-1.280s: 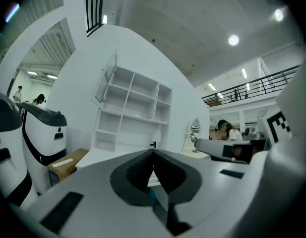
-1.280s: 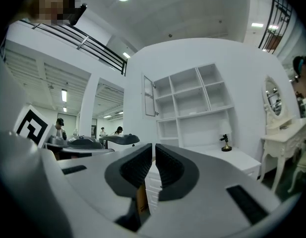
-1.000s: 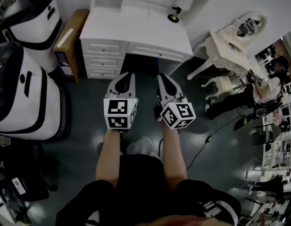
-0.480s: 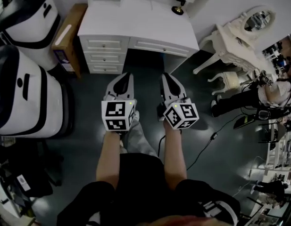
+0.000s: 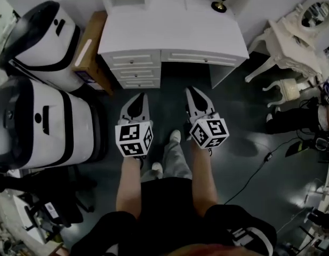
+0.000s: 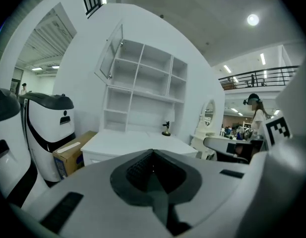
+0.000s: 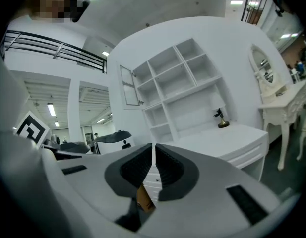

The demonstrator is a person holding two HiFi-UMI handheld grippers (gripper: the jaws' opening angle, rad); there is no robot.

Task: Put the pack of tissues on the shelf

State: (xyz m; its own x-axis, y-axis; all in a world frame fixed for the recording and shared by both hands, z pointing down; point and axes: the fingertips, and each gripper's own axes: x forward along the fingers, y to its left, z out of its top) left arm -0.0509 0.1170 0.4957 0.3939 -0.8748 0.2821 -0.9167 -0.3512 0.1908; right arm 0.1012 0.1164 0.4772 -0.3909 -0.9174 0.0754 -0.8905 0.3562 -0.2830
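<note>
Head view: the left tool (image 5: 139, 98) and right tool (image 5: 194, 92) point to 12 o'clock, towards the white bench (image 5: 169, 31). Left gripper view: jaws pressed together, gripping nothing; the shelf (image 6: 143, 86) rises at 12 o'clock. Right gripper view: jaws narrowed to a slit, empty; the shelf stands at 1 o'clock.

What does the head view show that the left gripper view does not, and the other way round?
Head view only: the person's shoes, the dark floor, a black cable. Left gripper view only: the upper shelf compartments, the balcony railing, a ceiling light. Both: the white desk, the cardboard box, the white machines.
</note>
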